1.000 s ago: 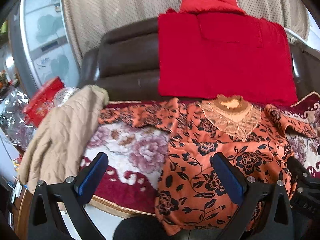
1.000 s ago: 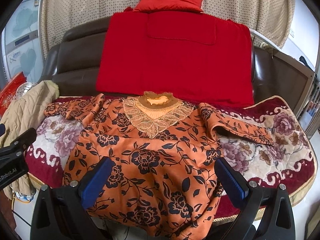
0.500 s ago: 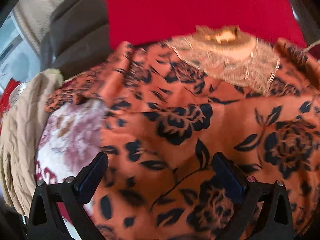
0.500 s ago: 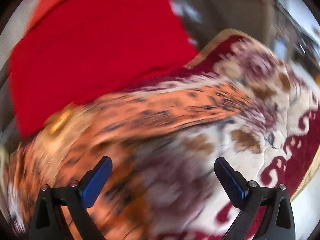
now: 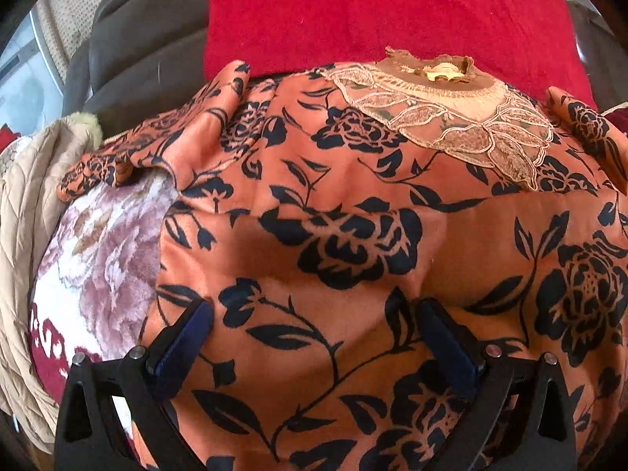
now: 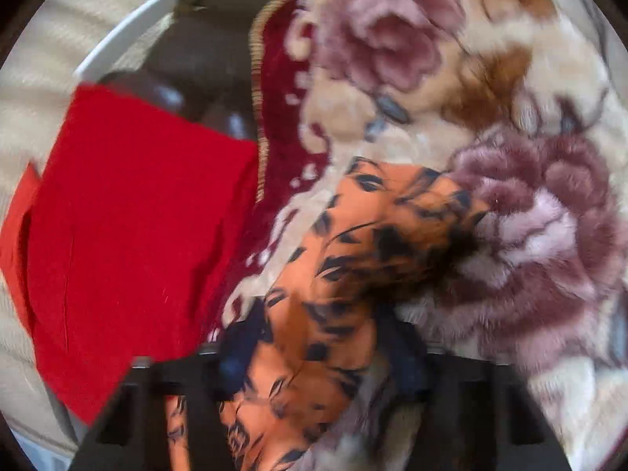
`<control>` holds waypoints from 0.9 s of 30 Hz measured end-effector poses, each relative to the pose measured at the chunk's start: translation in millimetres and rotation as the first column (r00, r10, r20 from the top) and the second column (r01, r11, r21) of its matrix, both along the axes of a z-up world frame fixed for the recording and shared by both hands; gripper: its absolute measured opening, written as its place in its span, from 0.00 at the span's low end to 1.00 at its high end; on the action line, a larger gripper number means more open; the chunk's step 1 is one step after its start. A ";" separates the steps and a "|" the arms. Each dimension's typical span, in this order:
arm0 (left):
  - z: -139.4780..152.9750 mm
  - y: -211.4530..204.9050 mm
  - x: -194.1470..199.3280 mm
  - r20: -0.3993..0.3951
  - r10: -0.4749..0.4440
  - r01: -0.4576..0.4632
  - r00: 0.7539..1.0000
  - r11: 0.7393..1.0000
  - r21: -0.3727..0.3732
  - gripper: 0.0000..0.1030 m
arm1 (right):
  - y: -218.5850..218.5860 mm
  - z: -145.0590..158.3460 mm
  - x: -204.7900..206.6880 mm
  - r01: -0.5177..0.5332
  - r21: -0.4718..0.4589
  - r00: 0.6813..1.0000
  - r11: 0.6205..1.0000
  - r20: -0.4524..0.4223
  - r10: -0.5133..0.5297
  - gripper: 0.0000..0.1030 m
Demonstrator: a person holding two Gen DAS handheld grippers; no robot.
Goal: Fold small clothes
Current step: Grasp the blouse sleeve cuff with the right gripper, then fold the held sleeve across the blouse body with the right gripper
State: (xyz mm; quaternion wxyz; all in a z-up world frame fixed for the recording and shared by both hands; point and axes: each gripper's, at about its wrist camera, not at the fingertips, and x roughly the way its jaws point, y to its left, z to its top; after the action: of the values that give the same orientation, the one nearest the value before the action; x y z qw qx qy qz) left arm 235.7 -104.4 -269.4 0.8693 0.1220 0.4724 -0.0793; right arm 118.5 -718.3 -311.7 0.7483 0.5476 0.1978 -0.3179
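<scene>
An orange top with a black flower print [image 5: 353, 235] and a lace collar [image 5: 451, 117] lies spread on a floral blanket [image 5: 98, 255]. My left gripper [image 5: 314, 349] is open, low over the top's body, its blue pads [image 5: 184, 345] on either side of the cloth. In the right wrist view the top's sleeve [image 6: 353, 255] runs between the fingers of my right gripper [image 6: 322, 357]. Those jaws stand closer together around the sleeve; the view is blurred, so the grip is unclear.
A red cushion [image 5: 373, 11] leans on the dark sofa back [image 5: 145, 51]; it also shows in the right wrist view [image 6: 129, 243]. A beige quilted jacket [image 5: 27, 216] lies at the blanket's left edge. The floral blanket [image 6: 530, 196] fills the right wrist view.
Both grippers have dropped in close to the top. The left moved forward over its body. The right swung to the right sleeve, rolled, and its jaws narrowed around it.
</scene>
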 end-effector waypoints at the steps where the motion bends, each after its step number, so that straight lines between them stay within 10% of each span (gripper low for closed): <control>1: 0.9 0.7 -0.3 -0.015 -0.001 0.001 1.000 1.000 -0.003 1.00 | -4.4 -2.9 -2.5 0.018 0.016 1.000 1.000 0.009 -0.018 0.27; 6: 8.8 3.5 4.5 -0.079 -0.022 0.022 0.997 1.000 0.001 1.00 | 9.6 42.8 3.2 -0.037 -0.145 0.998 0.989 0.039 0.043 0.14; 12: 39.4 16.4 -14.9 -0.007 0.003 -0.004 1.000 0.999 -0.053 1.00 | 81.2 129.9 13.8 -0.191 -0.429 0.945 0.883 0.163 0.283 0.14; 18: 72.6 26.8 -31.5 0.076 -0.012 0.015 0.997 0.999 -0.043 1.00 | 166.0 167.2 53.9 -0.381 -0.522 0.846 0.763 0.135 0.515 0.14; 23: 77.9 24.2 -36.2 0.075 -0.038 0.041 0.996 0.998 -0.039 1.00 | 174.8 158.3 53.3 -0.419 -0.444 0.825 0.792 0.179 0.536 0.18; 25: 74.9 18.9 -38.4 0.065 -0.043 0.046 0.997 0.998 -0.035 1.00 | 162.0 144.8 41.4 -0.415 -0.357 0.843 0.837 0.195 0.501 0.40; 26: 74.8 15.8 -39.5 0.058 -0.048 0.050 0.997 0.998 -0.036 1.00 | 156.5 138.4 34.5 -0.404 -0.325 0.858 0.855 0.191 0.477 0.76; 27: 74.8 13.2 -42.8 0.055 -0.055 0.057 0.997 0.998 -0.038 1.00 | 148.0 126.7 22.5 -0.363 -0.285 0.884 0.887 0.197 0.425 0.92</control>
State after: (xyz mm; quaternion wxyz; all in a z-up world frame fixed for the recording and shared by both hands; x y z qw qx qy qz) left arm 192.9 -91.2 -194.7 0.8814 0.1199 0.4436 -0.1096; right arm 141.1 -570.3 -185.0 0.8770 0.4372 0.1685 -0.1068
